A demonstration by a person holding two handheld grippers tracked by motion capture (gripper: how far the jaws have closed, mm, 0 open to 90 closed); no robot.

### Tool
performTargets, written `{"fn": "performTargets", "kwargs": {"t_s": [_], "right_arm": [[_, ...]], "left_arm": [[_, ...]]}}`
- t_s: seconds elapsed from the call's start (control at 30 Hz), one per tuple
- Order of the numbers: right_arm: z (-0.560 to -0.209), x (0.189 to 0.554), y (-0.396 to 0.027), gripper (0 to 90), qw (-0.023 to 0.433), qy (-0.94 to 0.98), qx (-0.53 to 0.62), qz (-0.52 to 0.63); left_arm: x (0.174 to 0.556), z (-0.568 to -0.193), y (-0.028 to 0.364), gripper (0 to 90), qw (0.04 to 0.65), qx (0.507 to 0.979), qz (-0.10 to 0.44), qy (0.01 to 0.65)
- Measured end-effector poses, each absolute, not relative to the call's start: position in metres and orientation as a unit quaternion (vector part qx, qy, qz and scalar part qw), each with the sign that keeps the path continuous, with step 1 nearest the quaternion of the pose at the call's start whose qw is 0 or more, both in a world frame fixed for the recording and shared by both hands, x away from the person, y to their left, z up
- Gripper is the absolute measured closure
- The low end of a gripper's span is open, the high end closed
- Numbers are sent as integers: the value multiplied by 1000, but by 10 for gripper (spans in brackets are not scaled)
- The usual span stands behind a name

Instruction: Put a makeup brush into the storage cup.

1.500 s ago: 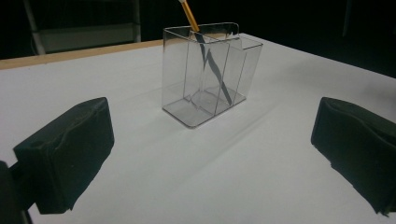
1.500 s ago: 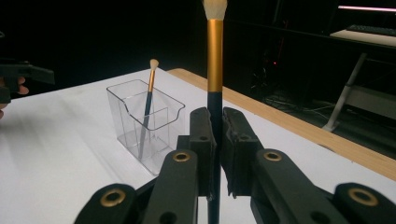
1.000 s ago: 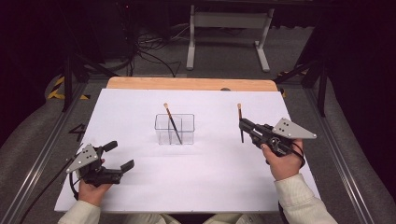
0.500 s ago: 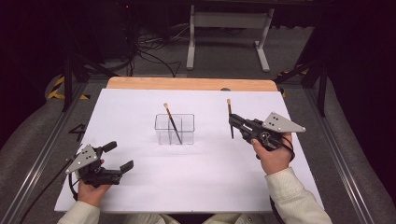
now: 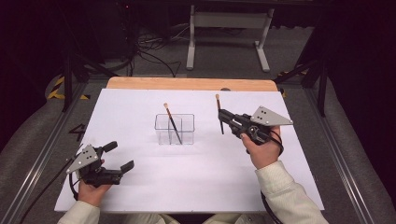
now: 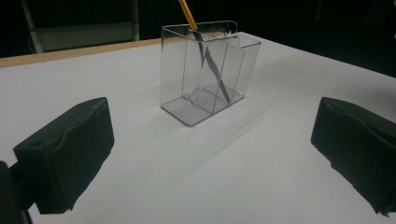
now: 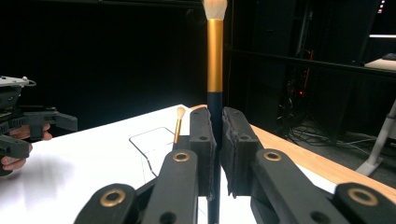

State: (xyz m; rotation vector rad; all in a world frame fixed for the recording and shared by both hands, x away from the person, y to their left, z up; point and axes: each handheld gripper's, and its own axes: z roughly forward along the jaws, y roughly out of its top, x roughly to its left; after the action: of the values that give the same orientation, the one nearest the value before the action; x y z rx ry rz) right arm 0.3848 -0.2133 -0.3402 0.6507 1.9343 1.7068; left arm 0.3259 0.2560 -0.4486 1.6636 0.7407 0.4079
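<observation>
On the white counter [image 5: 196, 177] stands a clear divided holder [image 5: 174, 129] with one makeup brush [image 5: 172, 123] leaning inside. The right gripper [image 5: 223, 115], raised just right of the holder, has its jaws clamped on a second brush [image 7: 214, 56], bristles up. The left gripper [image 5: 117, 156] rests near the front left corner, jaws wide apart, holding nothing.

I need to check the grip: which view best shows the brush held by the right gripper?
The right gripper view: the held brush stands upright, pinched between closed jaws. In the high view it is small beside the clear organizer.
</observation>
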Motion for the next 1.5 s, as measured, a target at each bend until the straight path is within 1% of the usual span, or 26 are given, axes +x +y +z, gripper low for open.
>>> {"fn": "performTargets", "kwargs": {"t_s": [1.13, 1.5], "right_arm": [[-331, 412, -159, 836, 219, 707, 214, 638], [-336, 421, -143, 836, 210, 709, 216, 637]], "left_arm": [[326, -449, 256, 2, 597, 715, 175, 319], [326, -449, 256, 2, 599, 714, 175, 319]]}}
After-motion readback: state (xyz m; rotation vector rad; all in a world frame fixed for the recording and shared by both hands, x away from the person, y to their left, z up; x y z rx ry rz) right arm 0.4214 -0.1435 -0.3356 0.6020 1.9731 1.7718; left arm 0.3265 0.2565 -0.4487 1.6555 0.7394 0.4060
